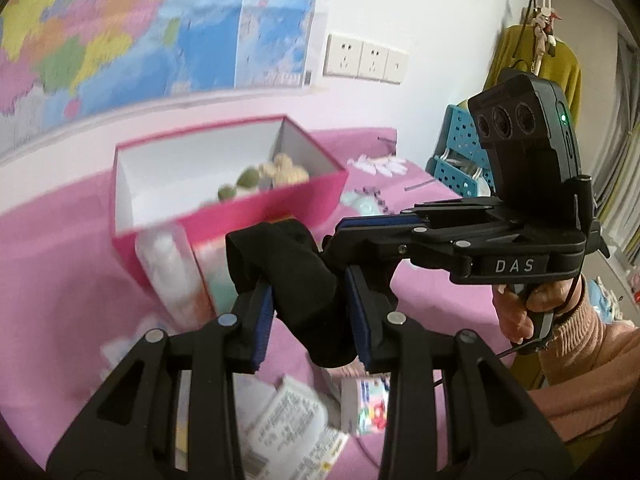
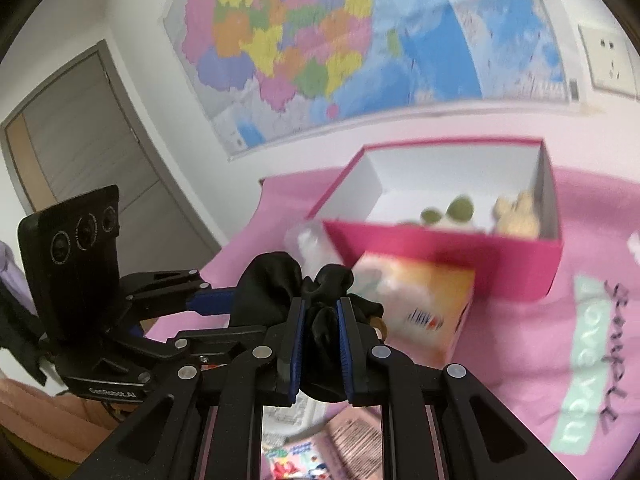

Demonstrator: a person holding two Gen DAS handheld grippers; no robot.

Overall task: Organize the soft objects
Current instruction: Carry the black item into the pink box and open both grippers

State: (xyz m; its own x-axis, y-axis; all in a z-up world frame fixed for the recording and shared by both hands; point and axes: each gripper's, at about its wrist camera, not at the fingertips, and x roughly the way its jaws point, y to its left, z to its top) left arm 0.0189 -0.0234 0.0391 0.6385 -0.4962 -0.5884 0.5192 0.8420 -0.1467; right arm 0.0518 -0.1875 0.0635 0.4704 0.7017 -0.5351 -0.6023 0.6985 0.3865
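Black cloth (image 1: 296, 280) we are gripping with both grippers' fingers; plush toys (image 2: 516, 212) boxed, cloth placement remaining.

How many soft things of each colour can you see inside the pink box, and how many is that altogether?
Green balls: 2
Beige plush: 1
Total: 3 in the pink box. More may lie hidden behind its near wall.
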